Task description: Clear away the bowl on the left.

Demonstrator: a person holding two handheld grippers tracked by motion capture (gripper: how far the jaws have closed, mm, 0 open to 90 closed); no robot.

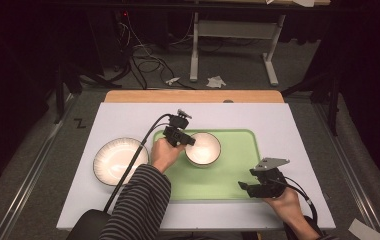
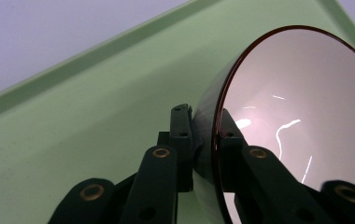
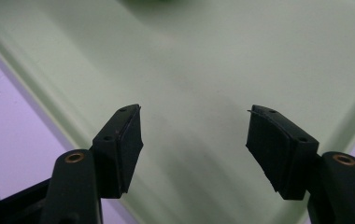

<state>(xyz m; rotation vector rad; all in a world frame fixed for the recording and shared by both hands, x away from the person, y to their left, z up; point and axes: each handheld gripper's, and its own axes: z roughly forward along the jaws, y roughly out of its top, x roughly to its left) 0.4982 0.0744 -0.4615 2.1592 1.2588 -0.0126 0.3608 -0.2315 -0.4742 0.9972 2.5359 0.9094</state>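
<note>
High view: left tongs (image 1: 190, 141) clamp bowl (image 1: 204, 148) rim, wrist level

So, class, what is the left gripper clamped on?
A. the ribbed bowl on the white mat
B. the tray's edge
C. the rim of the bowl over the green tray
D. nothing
C: the left gripper pinches the bowl by its rim, one pad inside, one outside, over the green tray.

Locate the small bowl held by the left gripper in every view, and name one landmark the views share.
High view: the small bowl sits at centre, on the left part of the green tray, its rim clamped by the left gripper.
Left gripper view: it is at the right, white inside facing the camera, its wall pinched between the jaws.
Right gripper view: not in it.
Shared landmark: the green tray.
</note>
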